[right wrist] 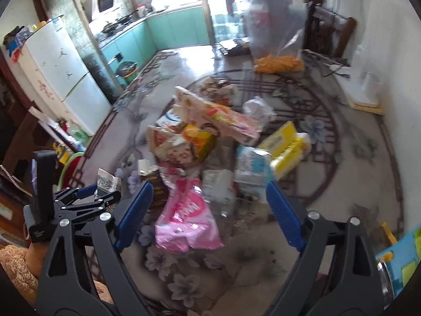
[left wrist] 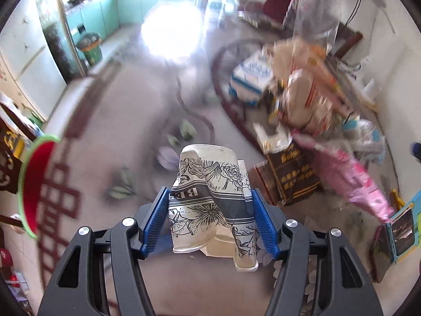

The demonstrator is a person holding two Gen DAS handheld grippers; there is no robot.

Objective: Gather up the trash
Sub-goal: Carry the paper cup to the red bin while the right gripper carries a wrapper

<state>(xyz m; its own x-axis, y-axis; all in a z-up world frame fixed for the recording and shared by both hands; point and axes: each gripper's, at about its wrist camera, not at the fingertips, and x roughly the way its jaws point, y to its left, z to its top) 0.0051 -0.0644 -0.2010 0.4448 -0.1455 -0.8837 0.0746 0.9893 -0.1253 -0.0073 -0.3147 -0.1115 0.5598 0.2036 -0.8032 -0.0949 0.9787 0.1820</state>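
A crumpled paper cup (left wrist: 210, 200) with a black-and-white flower print stands on the table between the blue pads of my left gripper (left wrist: 210, 193), which press on both of its sides. The right wrist view shows the same gripper (right wrist: 89, 194) at the left with the cup (right wrist: 108, 181) in it. My right gripper (right wrist: 208, 205) hangs open above a pink plastic wrapper (right wrist: 186, 223), its pads apart from it. That pink wrapper (left wrist: 352, 181) lies at the near edge of a pile of trash (right wrist: 200, 131) made of boxes and packets.
The floral table (right wrist: 329, 184) also carries a yellow box (right wrist: 286, 142), a brown box (left wrist: 289, 173) and a clear bag (right wrist: 276, 34) with orange bits at the far side. A red basin with a green rim (left wrist: 34, 184) sits beyond the left edge. A blue book (right wrist: 400, 258) lies at the right.
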